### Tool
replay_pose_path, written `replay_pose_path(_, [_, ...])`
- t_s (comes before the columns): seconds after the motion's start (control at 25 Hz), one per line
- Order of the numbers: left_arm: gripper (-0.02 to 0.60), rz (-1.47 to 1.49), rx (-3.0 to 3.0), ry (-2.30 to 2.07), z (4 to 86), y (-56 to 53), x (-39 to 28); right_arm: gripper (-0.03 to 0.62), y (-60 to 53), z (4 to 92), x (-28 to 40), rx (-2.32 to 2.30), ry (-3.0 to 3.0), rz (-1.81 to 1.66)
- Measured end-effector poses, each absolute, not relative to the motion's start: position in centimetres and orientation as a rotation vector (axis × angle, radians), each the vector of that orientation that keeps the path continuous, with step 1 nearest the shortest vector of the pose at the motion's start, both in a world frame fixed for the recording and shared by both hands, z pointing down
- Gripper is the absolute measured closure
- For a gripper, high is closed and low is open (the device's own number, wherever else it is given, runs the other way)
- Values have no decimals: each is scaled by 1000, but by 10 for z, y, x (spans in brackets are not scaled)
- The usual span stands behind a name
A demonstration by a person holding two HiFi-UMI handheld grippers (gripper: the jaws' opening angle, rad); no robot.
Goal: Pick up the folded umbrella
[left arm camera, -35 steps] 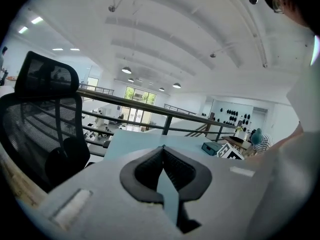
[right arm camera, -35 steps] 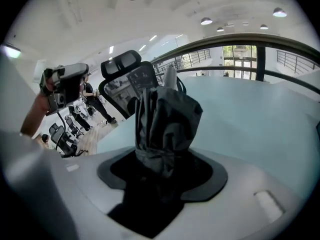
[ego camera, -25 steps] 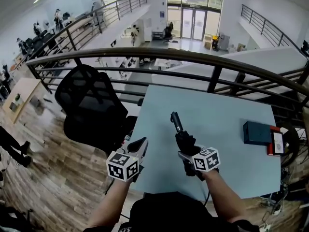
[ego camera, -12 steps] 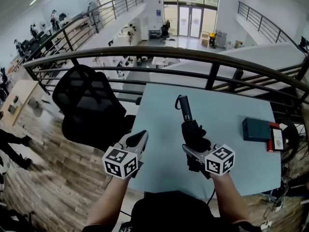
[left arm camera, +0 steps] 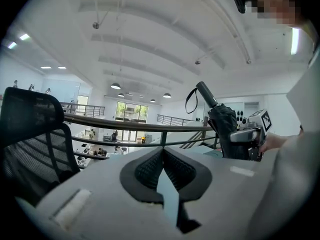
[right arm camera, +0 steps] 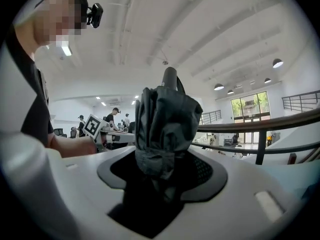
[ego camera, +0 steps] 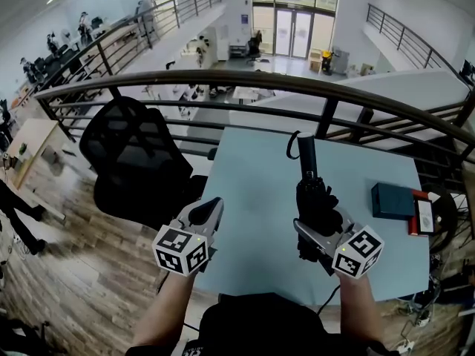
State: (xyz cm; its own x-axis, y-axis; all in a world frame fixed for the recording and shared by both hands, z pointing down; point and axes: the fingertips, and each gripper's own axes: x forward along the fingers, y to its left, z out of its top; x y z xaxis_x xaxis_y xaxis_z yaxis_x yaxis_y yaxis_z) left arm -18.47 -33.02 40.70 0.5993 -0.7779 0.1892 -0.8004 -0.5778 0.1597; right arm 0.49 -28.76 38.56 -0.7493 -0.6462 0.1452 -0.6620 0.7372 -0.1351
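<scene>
The folded black umbrella [ego camera: 313, 197] is off the pale blue table [ego camera: 252, 184], standing almost upright with its handle and wrist loop at the top. My right gripper [ego camera: 318, 232] is shut on its bunched fabric near the lower end. In the right gripper view the fabric [right arm camera: 165, 121] fills the space between the jaws of the right gripper [right arm camera: 165, 166]. My left gripper [ego camera: 208, 213] hovers at the table's near left corner with nothing in it, its jaw tips together. The left gripper view shows the left gripper [left arm camera: 162, 154] below and the umbrella [left arm camera: 221, 123] held up at the right.
A dark teal box [ego camera: 393, 201] and a red and white item [ego camera: 425, 218] lie at the table's right edge. A black mesh chair [ego camera: 133, 162] stands left of the table. A dark metal railing [ego camera: 260, 84] runs behind the table, over a drop to the floor below.
My right gripper has lifted the umbrella well up and drifted right in the head view, and the umbrella has tipped more upright. The left gripper rose a little.
</scene>
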Motion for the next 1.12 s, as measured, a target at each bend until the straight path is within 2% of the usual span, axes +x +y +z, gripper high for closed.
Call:
replay_pose_path(0.52, [575, 99, 2590, -1371, 395, -333, -201, 332, -268, 328, 31, 1148, -2947, 34])
replay_pose_path(0.72, [575, 69, 2571, -1439, 391, -331, -220, 332, -258, 341, 35, 1180, -2984, 40])
replay_pose_path(1.12, [575, 104, 2549, -1438, 398, -327, -215, 332, -259, 387, 44, 1214, -2914, 214])
